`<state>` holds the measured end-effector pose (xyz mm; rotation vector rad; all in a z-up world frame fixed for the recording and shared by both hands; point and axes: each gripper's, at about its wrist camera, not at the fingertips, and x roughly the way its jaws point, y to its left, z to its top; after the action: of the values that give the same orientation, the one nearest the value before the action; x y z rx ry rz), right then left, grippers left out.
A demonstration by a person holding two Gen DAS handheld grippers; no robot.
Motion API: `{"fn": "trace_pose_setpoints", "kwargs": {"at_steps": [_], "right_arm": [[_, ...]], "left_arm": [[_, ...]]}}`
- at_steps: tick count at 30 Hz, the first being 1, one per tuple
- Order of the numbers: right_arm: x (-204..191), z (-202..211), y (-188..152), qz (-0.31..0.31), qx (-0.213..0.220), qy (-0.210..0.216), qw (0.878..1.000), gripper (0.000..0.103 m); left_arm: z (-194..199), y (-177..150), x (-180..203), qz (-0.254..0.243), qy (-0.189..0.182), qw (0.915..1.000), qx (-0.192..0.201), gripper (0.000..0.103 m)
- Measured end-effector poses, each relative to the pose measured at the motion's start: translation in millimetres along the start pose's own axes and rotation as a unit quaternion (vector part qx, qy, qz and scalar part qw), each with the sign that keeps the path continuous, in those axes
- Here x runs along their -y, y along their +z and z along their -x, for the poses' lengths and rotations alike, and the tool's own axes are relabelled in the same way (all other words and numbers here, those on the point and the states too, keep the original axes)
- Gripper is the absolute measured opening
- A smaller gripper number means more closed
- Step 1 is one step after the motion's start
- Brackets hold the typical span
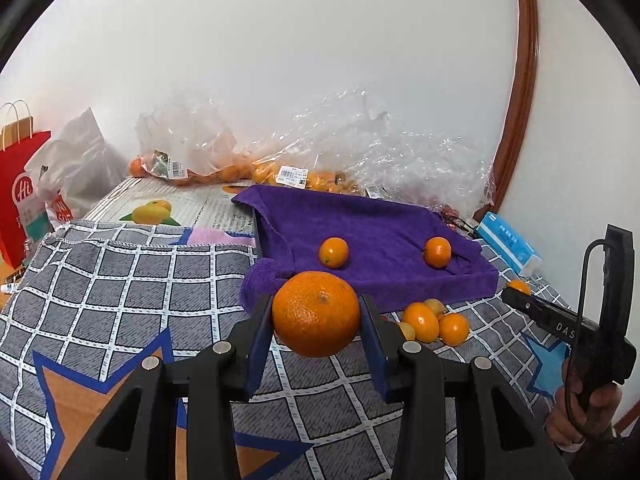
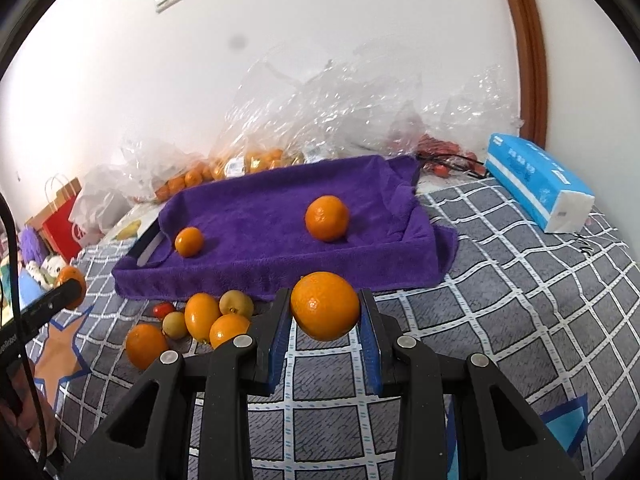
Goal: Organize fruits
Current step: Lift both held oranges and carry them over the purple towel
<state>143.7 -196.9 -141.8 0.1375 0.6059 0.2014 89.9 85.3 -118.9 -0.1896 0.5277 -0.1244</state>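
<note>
The left gripper (image 1: 316, 320) is clamping a large orange (image 1: 316, 314) between its blue pads, lifted off the checked blanket (image 1: 120, 280). The right gripper (image 2: 325, 316) is squeezing a smaller orange (image 2: 325, 306) likewise. Just ahead of both tools the near wall of the purple-towelled tray (image 2: 280, 276) is rising; two oranges are lying inside with bare towel around them. Loose fruits (image 2: 200, 320) are crowding the blanket ahead-left of the right gripper. Far left of the left gripper, a red bag (image 1: 20, 192) is showing "Hi".

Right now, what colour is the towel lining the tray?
Purple; the towel shows best in the right wrist view.
</note>
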Motion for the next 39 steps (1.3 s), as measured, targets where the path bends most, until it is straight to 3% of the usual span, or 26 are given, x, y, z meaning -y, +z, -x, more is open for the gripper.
{"fn": "trace_pose_setpoints", "kwargs": {"at_steps": [21,24,31,39], "right_arm": [[2.8,17.8,10.2,-0.010,-0.011,-0.028,0.999,0.033],[2.4,25.4,20.6,-0.006,-0.005,-0.024,1.000,0.033],[-1.4,26.6,47.7,-0.001,0.003,-0.018,1.000,0.033],[-10.8,6.7,84.0,0.021,0.030,-0.021,0.999,0.033]], "left_arm": [[-2.2,4.3,-6.2,0.024,0.005,0.9994,-0.023,0.040],[3.8,16.7,0.3,0.015,0.012,0.9995,-0.024,0.040],[3.3,61.8,19.0,0.013,-0.022,0.9995,-0.018,0.040],[-42.6,104.1,32.1,0.026,-0.040,0.9988,-0.008,0.040]]}}
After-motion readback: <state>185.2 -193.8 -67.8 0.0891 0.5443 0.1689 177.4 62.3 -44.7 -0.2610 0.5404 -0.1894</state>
